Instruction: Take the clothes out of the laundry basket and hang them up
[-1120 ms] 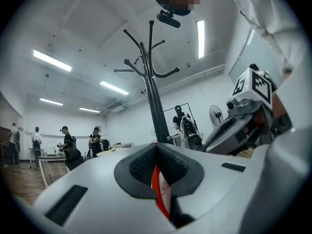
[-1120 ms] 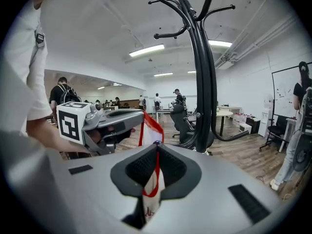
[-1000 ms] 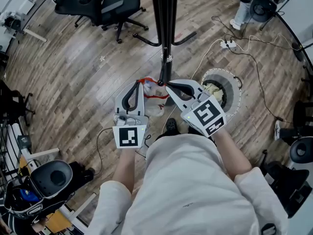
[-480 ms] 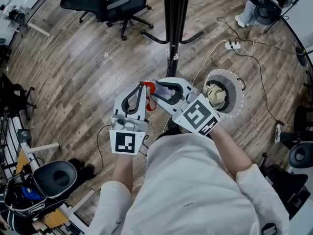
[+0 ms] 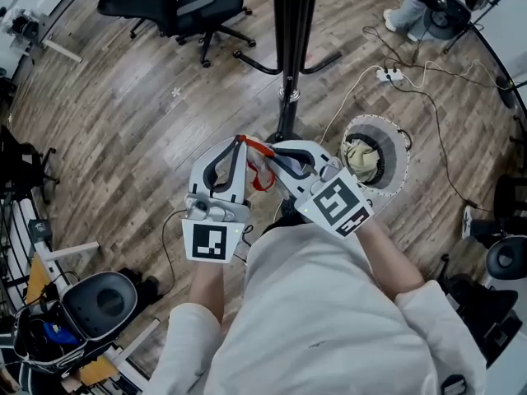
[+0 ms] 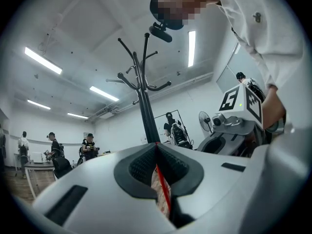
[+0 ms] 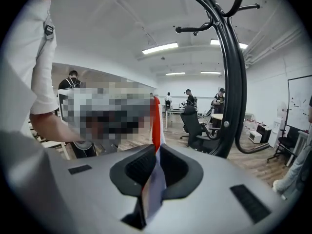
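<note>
A small white garment with red trim (image 5: 262, 168) hangs between my two grippers, in front of the black coat stand (image 5: 290, 48). My left gripper (image 5: 239, 141) is shut on its red edge; in the left gripper view the cloth (image 6: 161, 189) is pinched between the pads. My right gripper (image 5: 272, 150) has just been closing, and the cloth (image 7: 155, 126) now sits pinched in its jaws, its tip next to the left one. The round laundry basket (image 5: 397, 145) stands on the floor to the right with a beige garment (image 5: 360, 156) inside. The stand's hooks (image 6: 144, 89) rise above both grippers.
A black office chair (image 5: 185, 6) stands behind the stand at upper left. White cables and a power strip (image 5: 387, 74) lie on the wood floor near the basket. Dark equipment (image 5: 95, 299) sits at lower left. Several people stand far off in both gripper views.
The right gripper has shifted left, closer to the left gripper's tip, and taken a new hold on the cloth. Both grippers with the garment sit slightly higher against the stand.
</note>
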Action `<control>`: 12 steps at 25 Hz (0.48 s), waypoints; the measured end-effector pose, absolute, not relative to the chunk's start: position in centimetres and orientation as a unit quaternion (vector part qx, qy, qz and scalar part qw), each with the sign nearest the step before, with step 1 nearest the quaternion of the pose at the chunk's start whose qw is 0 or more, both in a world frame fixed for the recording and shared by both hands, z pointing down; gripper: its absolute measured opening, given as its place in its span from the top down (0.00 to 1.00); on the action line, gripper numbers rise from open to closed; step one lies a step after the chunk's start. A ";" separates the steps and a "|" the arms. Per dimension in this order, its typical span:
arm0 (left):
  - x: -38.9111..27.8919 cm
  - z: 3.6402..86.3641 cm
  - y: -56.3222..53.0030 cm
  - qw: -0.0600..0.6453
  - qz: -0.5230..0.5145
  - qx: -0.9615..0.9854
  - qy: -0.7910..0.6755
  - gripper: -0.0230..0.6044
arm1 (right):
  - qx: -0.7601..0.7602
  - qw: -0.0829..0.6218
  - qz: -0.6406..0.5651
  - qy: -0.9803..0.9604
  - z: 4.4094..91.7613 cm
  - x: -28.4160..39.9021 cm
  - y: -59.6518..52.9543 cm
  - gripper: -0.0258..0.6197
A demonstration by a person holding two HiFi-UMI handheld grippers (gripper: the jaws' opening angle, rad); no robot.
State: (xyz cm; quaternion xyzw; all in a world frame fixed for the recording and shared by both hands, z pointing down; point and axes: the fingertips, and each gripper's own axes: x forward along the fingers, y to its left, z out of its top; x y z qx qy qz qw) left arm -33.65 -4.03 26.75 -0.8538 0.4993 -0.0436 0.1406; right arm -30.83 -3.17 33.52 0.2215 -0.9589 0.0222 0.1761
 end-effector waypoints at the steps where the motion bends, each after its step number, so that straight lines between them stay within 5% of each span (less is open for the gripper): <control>1: -33.5 26.6 -4.0 0.144 -0.042 -0.855 0.497 0.93 | 0.222 0.176 0.022 -0.959 33.5 -30.4 -3.1 0.92; 12: -32.4 24.6 -5.9 0.178 -0.030 -0.852 0.491 0.93 | 0.256 0.146 0.013 -0.956 29.8 -26.3 -5.1 0.93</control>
